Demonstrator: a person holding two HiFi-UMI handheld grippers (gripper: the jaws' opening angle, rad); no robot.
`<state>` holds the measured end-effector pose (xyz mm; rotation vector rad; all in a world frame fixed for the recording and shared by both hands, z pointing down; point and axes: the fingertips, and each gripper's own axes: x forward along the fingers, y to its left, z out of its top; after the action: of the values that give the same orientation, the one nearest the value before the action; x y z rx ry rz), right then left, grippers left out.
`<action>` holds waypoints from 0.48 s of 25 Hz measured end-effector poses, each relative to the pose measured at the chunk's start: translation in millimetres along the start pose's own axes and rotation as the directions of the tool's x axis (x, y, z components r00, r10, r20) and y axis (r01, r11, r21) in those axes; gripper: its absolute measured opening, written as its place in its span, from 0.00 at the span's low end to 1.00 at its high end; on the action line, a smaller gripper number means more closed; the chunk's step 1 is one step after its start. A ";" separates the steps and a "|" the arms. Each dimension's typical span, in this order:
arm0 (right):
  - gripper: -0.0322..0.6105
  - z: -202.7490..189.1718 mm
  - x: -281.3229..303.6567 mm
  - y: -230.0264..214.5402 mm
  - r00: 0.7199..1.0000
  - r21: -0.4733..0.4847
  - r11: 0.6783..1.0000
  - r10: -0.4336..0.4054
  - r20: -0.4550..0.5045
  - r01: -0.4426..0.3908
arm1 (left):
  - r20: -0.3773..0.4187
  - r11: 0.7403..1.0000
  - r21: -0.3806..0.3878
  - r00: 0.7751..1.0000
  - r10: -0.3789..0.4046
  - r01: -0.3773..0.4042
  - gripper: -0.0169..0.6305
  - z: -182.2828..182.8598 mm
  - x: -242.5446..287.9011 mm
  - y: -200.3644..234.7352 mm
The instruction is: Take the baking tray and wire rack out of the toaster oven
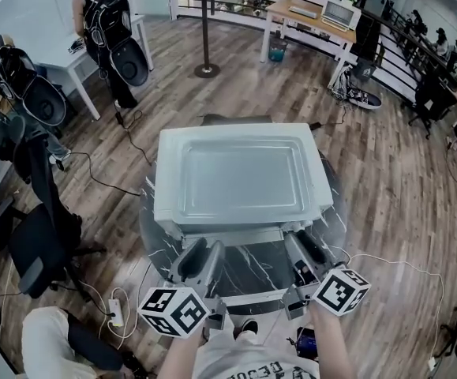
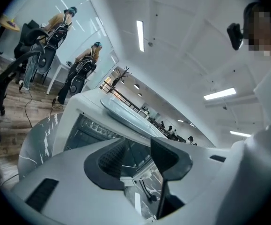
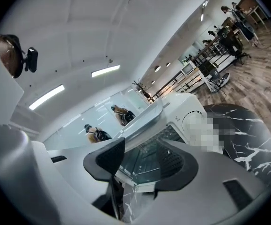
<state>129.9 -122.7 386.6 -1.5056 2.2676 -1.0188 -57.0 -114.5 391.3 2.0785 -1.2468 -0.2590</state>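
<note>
1. The left gripper view looks along the left gripper (image 2: pixel 137 153). The jaws stand wide, the pads are bare, and nothing is gripped. The gap frames the lower edge of the open oven mouth.
2. The right gripper view shows the same for the right gripper (image 3: pixel 142 158): jaws wide, holding nothing. Only the glass door and the cavity behind it show in the gap.
3. The head view does not show the pad faces, but it does give the layout. The left gripper (image 1: pixel 204 247) and right gripper (image 1: pixel 305 243) sit at lower centre, one on each side of the dropped door (image 1: pixel 248 267). Both are near its edges, and I cannot tell whether they touch it.
4. Only the gripper views see into the toaster oven (image 2: pixel 74 121) (image 3: pixel 191 111). From the head view just its top and front lip (image 1: pixel 165 204) show.
5. The baking tray (image 1: pixel 240 176) lies flat on the oven's roof, open side up, in the middle of the frame. Its long axis runs left-right in the head view. It shows as a shallow lip over the oven in the left gripper view (image 2: pixel 126 114) and the right gripper view (image 3: pixel 149 118).
6. Wire rack: thin lines show in the cavity in the right gripper view, but I cannot tell rack from reflection.
7. The oven stands on a dark marble table (image 1: pixel 153 235) (image 3: pixel 252 130).
</note>
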 end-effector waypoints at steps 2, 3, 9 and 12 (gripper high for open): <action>0.33 -4.3 -7.5 0.8 1.000 -0.045 0.999 0.005 -0.001 -0.005 | -0.007 0.999 0.047 1.000 0.006 -0.006 0.28 -7.4 -5.3 -4.4; 0.33 -5.7 -11.0 1.4 1.000 -0.068 0.998 0.004 -0.001 -0.004 | -0.009 0.998 0.065 1.000 0.009 -0.008 0.27 -10.6 -7.7 -6.8; 0.25 -17.4 -30.0 5.8 1.000 -0.206 0.979 0.006 -0.013 -0.009 | -0.011 0.982 0.186 0.999 0.041 -0.038 0.14 -30.9 -22.9 -19.7; 0.21 -24.8 -34.5 6.1 1.000 -0.214 0.977 0.010 -0.017 -0.013 | -0.003 0.973 0.224 0.998 0.060 -0.058 0.08 -38.4 -28.2 -21.1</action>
<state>127.5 -80.6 394.6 -1.5668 2.4611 -0.8071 -38.0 -67.1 401.2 2.2241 -1.3832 -0.0833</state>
